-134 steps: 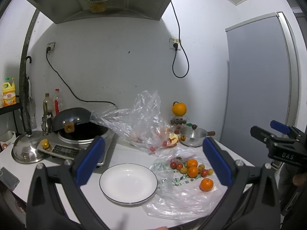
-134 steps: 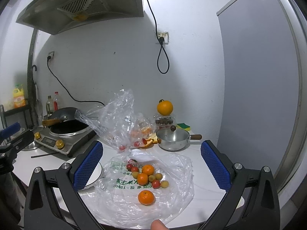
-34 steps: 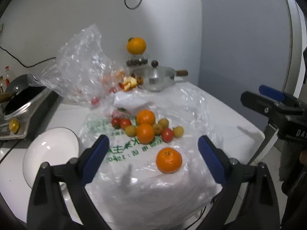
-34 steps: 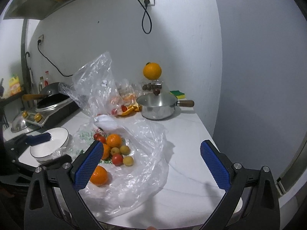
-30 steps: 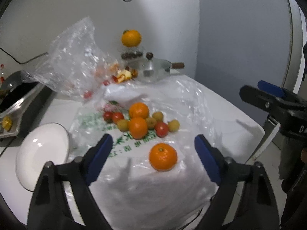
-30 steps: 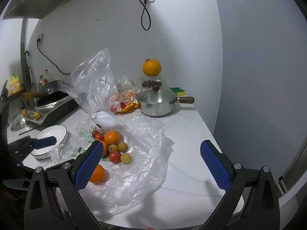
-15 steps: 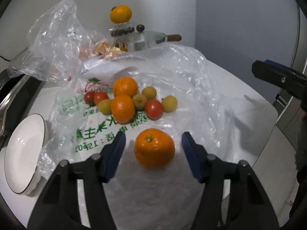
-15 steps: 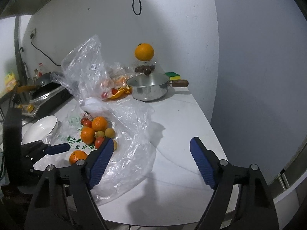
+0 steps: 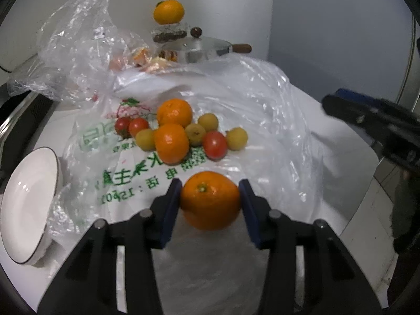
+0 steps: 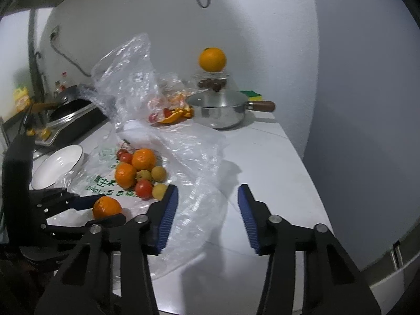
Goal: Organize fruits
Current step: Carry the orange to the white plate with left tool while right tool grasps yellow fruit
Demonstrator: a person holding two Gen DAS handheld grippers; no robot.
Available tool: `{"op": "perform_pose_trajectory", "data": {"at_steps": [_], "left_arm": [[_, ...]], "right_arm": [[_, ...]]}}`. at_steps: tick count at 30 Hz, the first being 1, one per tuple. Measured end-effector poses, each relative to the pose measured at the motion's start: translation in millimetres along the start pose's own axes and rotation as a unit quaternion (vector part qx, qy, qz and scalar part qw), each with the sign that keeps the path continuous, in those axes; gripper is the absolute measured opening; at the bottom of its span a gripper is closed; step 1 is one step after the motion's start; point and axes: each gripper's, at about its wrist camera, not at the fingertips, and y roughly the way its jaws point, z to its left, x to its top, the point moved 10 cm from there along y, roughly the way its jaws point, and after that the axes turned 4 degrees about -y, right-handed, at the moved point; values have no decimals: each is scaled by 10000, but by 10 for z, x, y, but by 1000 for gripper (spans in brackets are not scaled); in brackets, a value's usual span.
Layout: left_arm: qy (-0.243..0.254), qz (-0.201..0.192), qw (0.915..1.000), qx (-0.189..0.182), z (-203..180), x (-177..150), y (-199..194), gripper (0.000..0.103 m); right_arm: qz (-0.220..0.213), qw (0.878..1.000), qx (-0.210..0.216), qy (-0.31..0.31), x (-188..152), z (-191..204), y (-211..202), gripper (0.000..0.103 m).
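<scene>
Fruit-sorting is at its first pick, judging by the bare white plate [image 9: 29, 204], which sits left of the printed plastic bag [image 9: 126, 176] on the desk [image 10: 262, 157]. On that bag, the left claw [image 9: 210, 197] has just been closing and now pinches the lone mandarin [image 9: 210, 200], both pads against its sides. Behind the mandarin lies a cluster of two more mandarins [image 9: 172, 147], cherry tomatoes [image 9: 214, 144] and small yellow fruits [image 9: 236, 137]. Right of the bag, the right claw [image 10: 207, 210] has just been narrowing too, yet stands parted with only crumpled bag film between its jaws, gripping nothing. The next move likely calls for lifting the mandarin clear of the film and carrying it left to the plate.
</scene>
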Motion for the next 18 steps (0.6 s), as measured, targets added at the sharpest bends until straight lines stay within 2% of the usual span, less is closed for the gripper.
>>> {"op": "perform_pose_trajectory", "data": {"at_steps": [2,5,18], "left_arm": [[-27,-82,10000,2,47,45,-54,46],[-90,-176,9998,47,123,90,-117,46],[-208,-299,9992,162,390,213,-139,46]], "right_arm": [[34,9999,87,-65,22,79,66,39],[122,9996,209,-151,27,185,177,36],[569,9955,615,-440,-23,517,732,35]]}}
